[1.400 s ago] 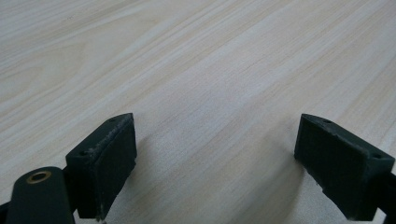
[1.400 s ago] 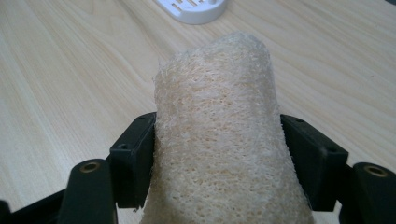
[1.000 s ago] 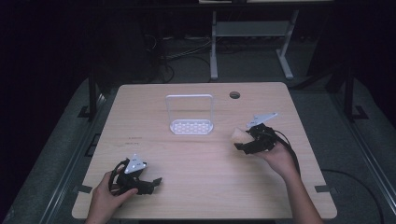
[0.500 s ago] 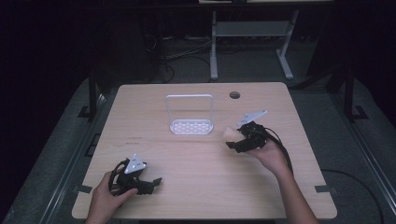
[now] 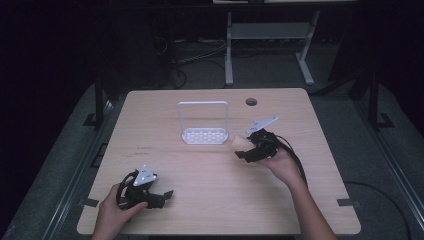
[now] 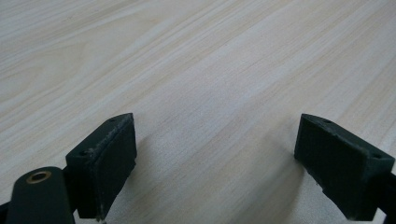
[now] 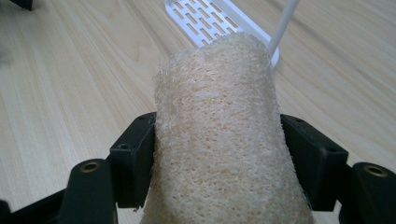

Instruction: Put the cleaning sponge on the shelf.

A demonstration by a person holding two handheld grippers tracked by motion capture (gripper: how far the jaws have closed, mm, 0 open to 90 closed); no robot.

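My right gripper [image 5: 244, 148] is shut on a beige loofah sponge [image 7: 219, 135], a rough fibrous cylinder pinched between both jaws. In the high view the sponge [image 5: 239, 142] pokes out toward a white slotted rack [image 5: 205, 135] with a tall wire loop, just left of it near the table's middle. The rack's base [image 7: 205, 18] lies right behind the sponge in the right gripper view. My left gripper [image 5: 162, 197] rests low at the table's front left, open, with bare wood between its pads [image 6: 109, 158].
The light wooden table [image 5: 320, 115] has a round cable hole [image 5: 251, 102] at the back right. A metal stand [image 5: 265, 35] and cables sit on the dark floor behind the table.
My right gripper has carried the loofah sponge leftward, closer to the white rack. The left gripper has stayed put.
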